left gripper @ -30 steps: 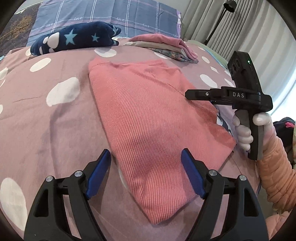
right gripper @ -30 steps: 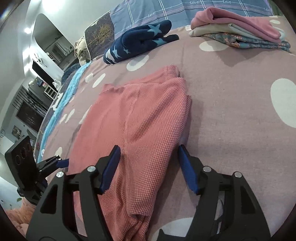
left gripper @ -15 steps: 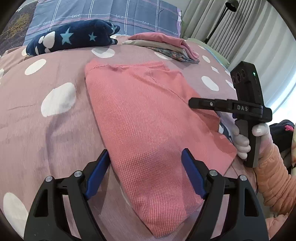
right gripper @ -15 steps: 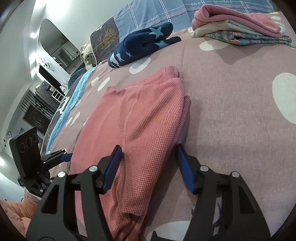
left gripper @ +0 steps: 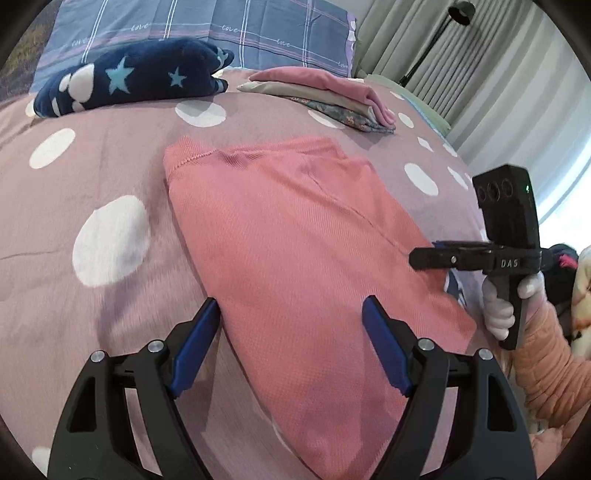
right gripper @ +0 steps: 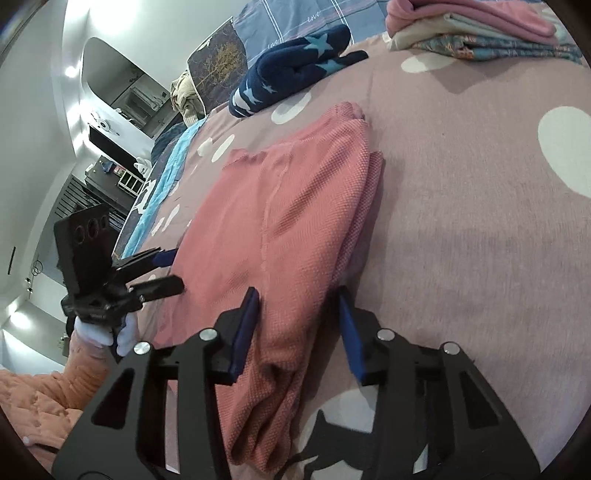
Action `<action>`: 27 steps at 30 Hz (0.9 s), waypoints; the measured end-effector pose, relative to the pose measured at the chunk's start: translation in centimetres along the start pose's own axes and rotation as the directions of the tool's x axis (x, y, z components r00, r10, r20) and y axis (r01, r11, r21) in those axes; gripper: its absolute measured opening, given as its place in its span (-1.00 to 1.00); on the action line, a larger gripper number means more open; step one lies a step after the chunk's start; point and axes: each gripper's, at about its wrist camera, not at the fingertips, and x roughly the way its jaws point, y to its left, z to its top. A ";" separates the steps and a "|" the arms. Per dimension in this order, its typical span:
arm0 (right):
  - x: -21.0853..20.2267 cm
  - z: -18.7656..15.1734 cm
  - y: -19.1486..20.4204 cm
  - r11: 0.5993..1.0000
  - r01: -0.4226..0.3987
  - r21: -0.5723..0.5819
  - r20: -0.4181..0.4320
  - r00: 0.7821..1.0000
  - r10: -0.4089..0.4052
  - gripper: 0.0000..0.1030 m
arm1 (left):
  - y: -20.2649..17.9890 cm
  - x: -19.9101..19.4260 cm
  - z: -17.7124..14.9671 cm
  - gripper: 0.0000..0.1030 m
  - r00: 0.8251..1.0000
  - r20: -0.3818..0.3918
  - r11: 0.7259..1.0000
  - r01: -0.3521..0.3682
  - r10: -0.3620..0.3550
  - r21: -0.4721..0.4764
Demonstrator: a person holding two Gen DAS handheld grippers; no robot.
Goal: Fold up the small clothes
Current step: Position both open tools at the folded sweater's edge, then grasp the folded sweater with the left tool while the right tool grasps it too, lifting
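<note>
A salmon-pink knit garment (left gripper: 295, 229) lies folded lengthwise on the dotted mauve bedcover (left gripper: 92, 147). My left gripper (left gripper: 291, 302) is open, low over the garment's near end, with its left finger at the cloth's left edge and cloth between its jaws. In the right wrist view the same garment (right gripper: 295, 206) shows its doubled right edge. My right gripper (right gripper: 297, 291) straddles that thick edge near the hem. Its jaws are closing with the fold between them, and a thin gap still shows at the right pad. Each gripper also shows in the other's view: right gripper (left gripper: 424, 256), left gripper (right gripper: 171, 269).
A navy star-patterned blanket (left gripper: 129, 81) and a stack of folded clothes (left gripper: 332, 92) lie at the far side of the bed, before a plaid pillow (left gripper: 203, 26). Curtains and a floor lamp (left gripper: 461, 7) stand at the right. A person's orange sleeve (left gripper: 546, 369) is at the bed's near edge.
My right gripper's jaws have narrowed around the garment's doubled edge. The left gripper has slid across the garment's near end, staying open.
</note>
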 end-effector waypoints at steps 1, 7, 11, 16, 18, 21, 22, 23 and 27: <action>0.4 0.5 0.0 1.000 -0.003 0.002 -0.001 1.000 0.003 -0.18 | 0.5 0.3 0.3 0.54 1.000 -0.001 1.000 0.011 -0.011 -0.017; 2.6 2.8 0.1 0.999 -0.034 -0.012 -0.031 0.999 0.034 -0.15 | 2.8 1.8 1.9 0.39 0.995 0.011 0.989 0.097 -0.097 -0.109; 3.4 3.7 0.3 0.999 -0.032 -0.017 -0.036 0.999 0.031 -0.15 | 3.4 2.6 2.8 0.21 0.994 0.022 0.985 0.113 -0.111 -0.132; 3.1 3.5 1.6 0.998 0.055 -0.026 0.008 0.998 -0.055 -0.39 | 3.0 2.5 3.2 -0.25 0.996 0.045 0.988 0.081 -0.076 -0.133; 2.3 3.0 3.4 0.989 0.126 -0.077 0.055 0.991 -0.122 -0.50 | 2.4 1.6 3.3 -0.39 0.996 0.067 0.991 0.063 -0.056 -0.117; 0.1 2.1 6.8 0.963 0.220 -0.158 0.151 0.969 -0.196 -0.55 | 0.7 -0.7 3.4 -0.43 0.991 0.130 0.997 0.041 -0.032 -0.065; -0.4 1.9 7.6 0.956 0.236 -0.173 0.176 0.963 -0.206 -0.56 | -0.4 -1.9 3.6 -0.43 0.987 0.160 0.999 0.031 -0.024 -0.037; -1.2 1.7 8.6 0.948 0.253 -0.191 0.205 0.955 -0.214 -0.56 | -1.0 -2.6 3.7 -0.43 0.984 0.177 1.000 0.023 -0.019 -0.019; -5.3 0.7 11.9 0.913 0.325 -0.245 0.344 0.910 -0.232 -0.56 | -4.2 -6.0 4.4 -0.44 0.967 0.252 0.998 0.009 -0.023 0.055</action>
